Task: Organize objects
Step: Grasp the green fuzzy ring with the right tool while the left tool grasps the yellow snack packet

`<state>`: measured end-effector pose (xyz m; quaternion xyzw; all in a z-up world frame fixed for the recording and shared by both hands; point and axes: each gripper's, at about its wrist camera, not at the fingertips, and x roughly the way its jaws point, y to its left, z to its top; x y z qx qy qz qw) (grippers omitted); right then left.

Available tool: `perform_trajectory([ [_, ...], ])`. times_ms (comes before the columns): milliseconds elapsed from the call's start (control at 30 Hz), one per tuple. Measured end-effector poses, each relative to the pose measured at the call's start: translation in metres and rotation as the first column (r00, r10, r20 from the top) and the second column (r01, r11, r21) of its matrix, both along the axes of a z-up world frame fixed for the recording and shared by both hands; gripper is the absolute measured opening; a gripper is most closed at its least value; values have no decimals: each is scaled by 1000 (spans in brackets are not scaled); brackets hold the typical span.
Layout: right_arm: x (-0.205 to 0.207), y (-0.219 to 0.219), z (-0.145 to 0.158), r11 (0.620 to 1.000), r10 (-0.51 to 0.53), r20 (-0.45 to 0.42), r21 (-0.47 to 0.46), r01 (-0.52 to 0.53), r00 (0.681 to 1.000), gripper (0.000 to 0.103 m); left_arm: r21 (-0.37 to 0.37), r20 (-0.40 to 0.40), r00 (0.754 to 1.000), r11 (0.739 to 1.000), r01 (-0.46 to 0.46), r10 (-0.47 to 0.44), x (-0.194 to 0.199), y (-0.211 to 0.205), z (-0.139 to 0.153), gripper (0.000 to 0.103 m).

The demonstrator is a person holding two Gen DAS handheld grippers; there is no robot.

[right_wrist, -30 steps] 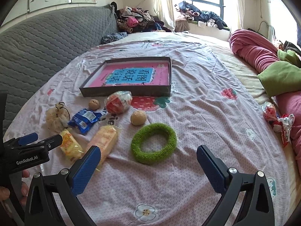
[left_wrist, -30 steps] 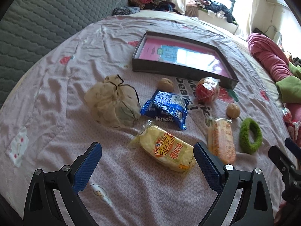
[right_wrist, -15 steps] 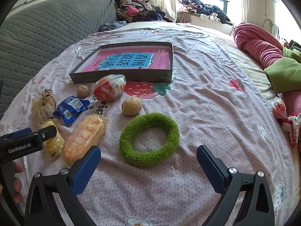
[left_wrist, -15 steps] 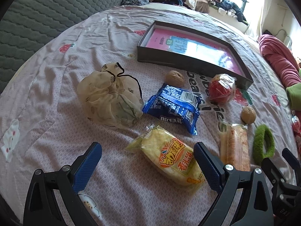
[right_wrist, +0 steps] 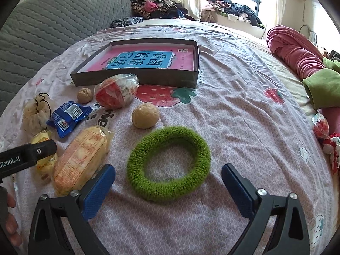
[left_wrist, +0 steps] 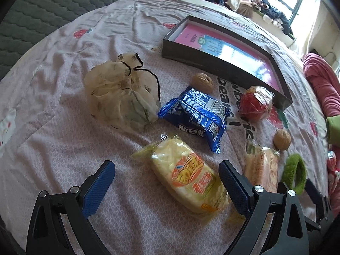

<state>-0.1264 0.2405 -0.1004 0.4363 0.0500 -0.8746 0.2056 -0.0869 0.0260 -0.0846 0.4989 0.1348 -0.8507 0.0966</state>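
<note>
Bed sheet (right_wrist: 244, 110) carries everything. Shallow grey box (right_wrist: 138, 77) with a pink book inside sits at 12 o'clock in both wrist views, far end of the clutter.

Largest loose items: gauze pouch (left_wrist: 121, 97), blue snack pack (left_wrist: 197, 114), red wrapped ball (left_wrist: 255, 104), orange cracker pack (right_wrist: 80, 159). Smallest: two walnuts (right_wrist: 145, 115), (right_wrist: 85, 95).

Right gripper (right_wrist: 167, 182): jaws wide but closing, nothing pressed yet. Green fuzzy ring (right_wrist: 169, 163) lies flat between the pads at 12 o'clock; long axis runs across the jaw line, 9 to 3. Right hand is clearly the nearer one for it.

Left gripper (left_wrist: 166, 182): jaws wide apart, holding nothing. Yellow snack bag (left_wrist: 187, 174) sits between the pads, long axis 10 to 4, skewed to the jaw line; its lower end lies just beside the right-hand pad.

Likely next: both close, then carry to the box.
</note>
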Motion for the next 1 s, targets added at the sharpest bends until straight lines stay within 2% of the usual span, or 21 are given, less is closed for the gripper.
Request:
perform_trajectory([
  [67,-3,0,-4,1000,5,23,-1,-5,1000,82,23,10,1000,1000,10,-10,-1,1,-2,87],
  [100,-4,0,-6,1000,9,35,-10,-8,999,75,29,11,1000,999,20,-20,-1,1,-2,79],
  [167,-4,3,-6,1000,9,39,-28,-8,999,71,24,8,999,998,49,-49,-1,7,1,65],
  [233,-2,4,-4,999,15,34,-33,-14,999,59,21,8,997,997,75,-75,0,12,3,61],
  [267,-2,4,-3,999,17,34,-35,-15,999,57,21,5,996,996,88,-88,0,13,5,59],
  [333,-1,5,-1,998,28,46,-50,-26,999,43,36,1,995,994,102,-102,2,13,7,55],
  [433,0,6,2,997,43,49,-59,-40,998,35,45,-7,993,992,121,-121,4,13,10,51],
  [567,5,6,6,996,60,45,-69,-57,997,31,16,-28,988,988,155,-154,7,14,15,44],
  [1000,20,11,24,991,68,23,-113,-65,997,30,-3,-58,978,980,199,-198,18,7,21,43],
])
